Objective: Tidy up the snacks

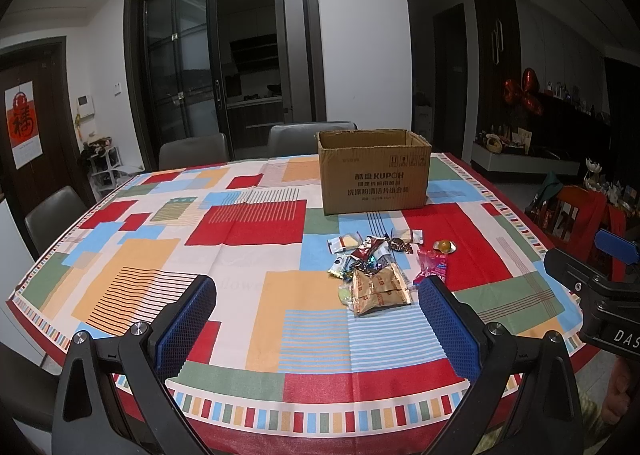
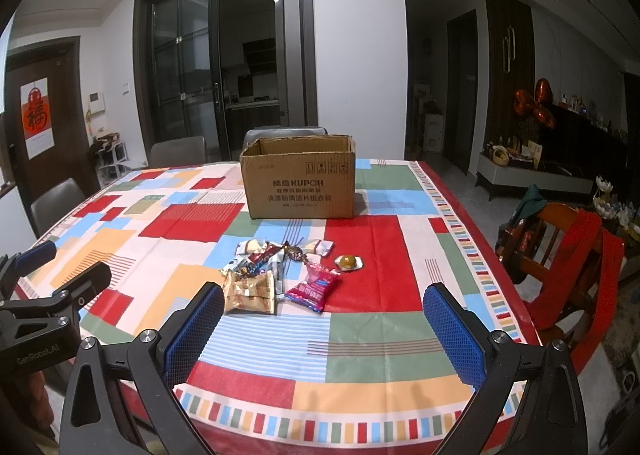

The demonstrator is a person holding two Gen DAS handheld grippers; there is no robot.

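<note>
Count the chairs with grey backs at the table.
3: one grey chair behind the cardboard box, one left of it, one at the table's left side.

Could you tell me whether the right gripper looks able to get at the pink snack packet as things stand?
Probably yes. The right gripper is open and empty, and the pink snack packet lies flat just ahead of it at the pile's near right edge. Only bare tablecloth lies between them; the gold packet sits beside it.

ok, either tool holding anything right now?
Nothing held. Left tool and right tool are both open and empty above the table; the snacks lie untouched by the box.
</note>
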